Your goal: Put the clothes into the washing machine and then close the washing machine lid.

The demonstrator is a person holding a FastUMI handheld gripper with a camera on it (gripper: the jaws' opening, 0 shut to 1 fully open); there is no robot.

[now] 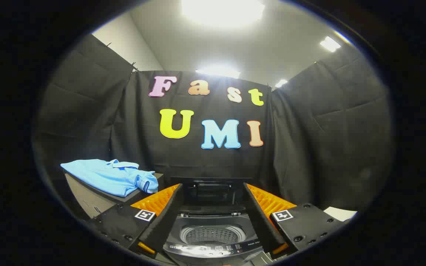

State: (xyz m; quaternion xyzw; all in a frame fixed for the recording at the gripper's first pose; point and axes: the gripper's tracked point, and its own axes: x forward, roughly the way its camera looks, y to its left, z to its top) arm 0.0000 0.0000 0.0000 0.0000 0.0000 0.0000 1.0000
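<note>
Closest in, the gripper (pixel 213 192) hangs in the air with its two fingers (pixel 161 214) spread wide apart and nothing between them. Each finger carries a small square black-and-white marker on its upper face. The fingers touch nothing.

Straight below the gap between them sits the washing machine (pixel 213 240), seen from above. Its control panel (pixel 216 249) runs along the near edge, a glossy dark strip with small buttons and print too fine to make out. Just past the panel the round drum (pixel 213 233) lies open, its perforated metal wall visible, and no fabric shows in the part of it I can see. Beyond the drum the lid (pixel 212 192) stands raised, upright at the back of the machine, framed by the two fingers.

Off to the left, beyond the left finger, a low stand (pixel 87 199) with a dark top rises beside the machine. On it lies the shirt (pixel 111 176), light blue, roughly folded, with its collar toward the back and one darker-trimmed cuff or hem drooping over the edge nearest the machine. It is well apart from the fingers.

To the right, past the right finger, a pale flat sheet (pixel 340 213) pokes in low down; I cannot tell what it is.

Behind everything hangs black cloth (pixel 309 147) on three sides, and above it a white ceiling with bright lamps (pixel 222 11).
</note>
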